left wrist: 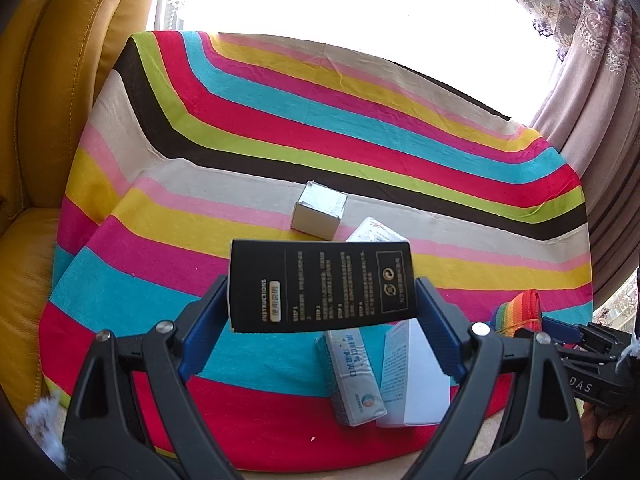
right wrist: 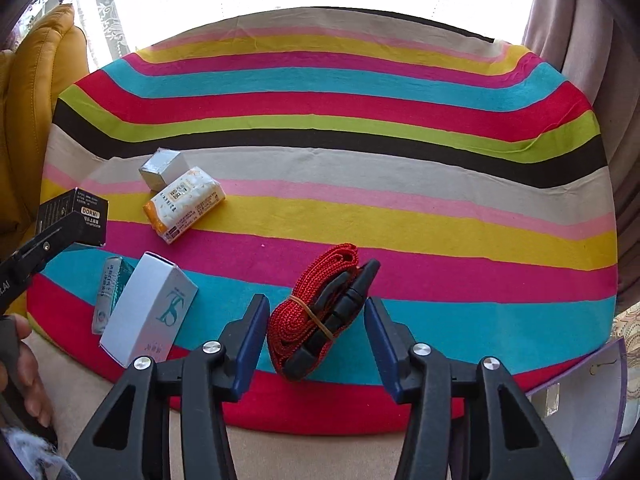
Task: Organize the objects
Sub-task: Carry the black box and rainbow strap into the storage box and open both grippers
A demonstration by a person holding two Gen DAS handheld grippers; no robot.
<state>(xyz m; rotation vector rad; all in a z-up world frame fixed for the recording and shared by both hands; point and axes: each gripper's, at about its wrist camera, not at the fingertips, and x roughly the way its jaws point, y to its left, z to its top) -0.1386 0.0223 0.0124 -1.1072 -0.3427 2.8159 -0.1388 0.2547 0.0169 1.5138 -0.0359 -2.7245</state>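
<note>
Two grippers: both mine, each clamped on something.
Left gripper: its blue pads press the two short ends of a black rectangular cardboard box with pale printed instructions, which I hold clear of the worktop.
Right gripper: closed around a rolled red woven strap with black plastic buckles, bound by a tan rubber band. The bundle sits between the pads, over the blue and red stripes at the near edge.
Worktop: covered by a cloth in bright multicoloured stripes.
Near left of the cloth: a slim teal-and-white carton lies just beside a taller white carton with a teal logo.
Farther back: a small silver cube-shaped box touches or almost touches a white-and-orange soft packet.
Surroundings: a yellow leather sofa stands to the left and a patterned curtain to the right.
</note>
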